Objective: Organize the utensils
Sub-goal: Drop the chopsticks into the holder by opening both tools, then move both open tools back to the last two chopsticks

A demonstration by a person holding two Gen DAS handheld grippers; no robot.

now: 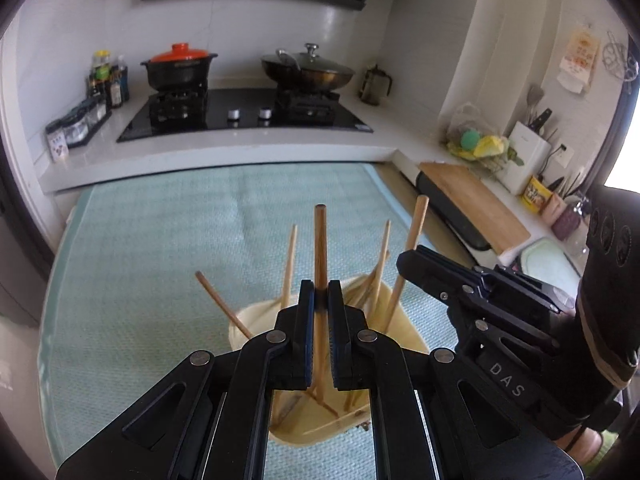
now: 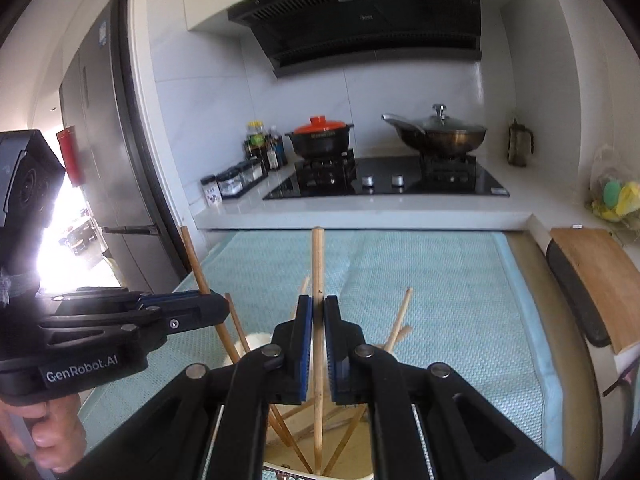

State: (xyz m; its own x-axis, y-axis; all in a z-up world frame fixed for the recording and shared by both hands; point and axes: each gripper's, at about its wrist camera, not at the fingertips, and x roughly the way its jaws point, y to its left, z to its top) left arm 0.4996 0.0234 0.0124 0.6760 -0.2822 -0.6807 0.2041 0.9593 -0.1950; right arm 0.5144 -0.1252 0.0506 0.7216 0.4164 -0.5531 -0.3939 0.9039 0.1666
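A cream utensil holder (image 1: 404, 336) stands on the teal mat (image 1: 160, 240) with several wooden chopsticks leaning in it. My left gripper (image 1: 321, 300) is shut on one upright chopstick (image 1: 320, 240) whose lower end reaches into the holder. My right gripper (image 2: 318, 312) is shut on another upright chopstick (image 2: 318, 264) that also dips into the holder (image 2: 256, 340). The right gripper shows in the left wrist view (image 1: 416, 258), around its chopstick (image 1: 416, 220). The left gripper shows in the right wrist view (image 2: 216, 306), around its chopstick (image 2: 192, 256).
A stove (image 1: 244, 114) with a black pot with an orange lid (image 1: 178, 68) and a lidded wok (image 1: 308, 68) stands behind the mat. A wooden cutting board (image 1: 476, 204) lies at the right. Seasoning jars (image 1: 80, 120) stand at the left. A fridge (image 2: 100, 152) is at far left.
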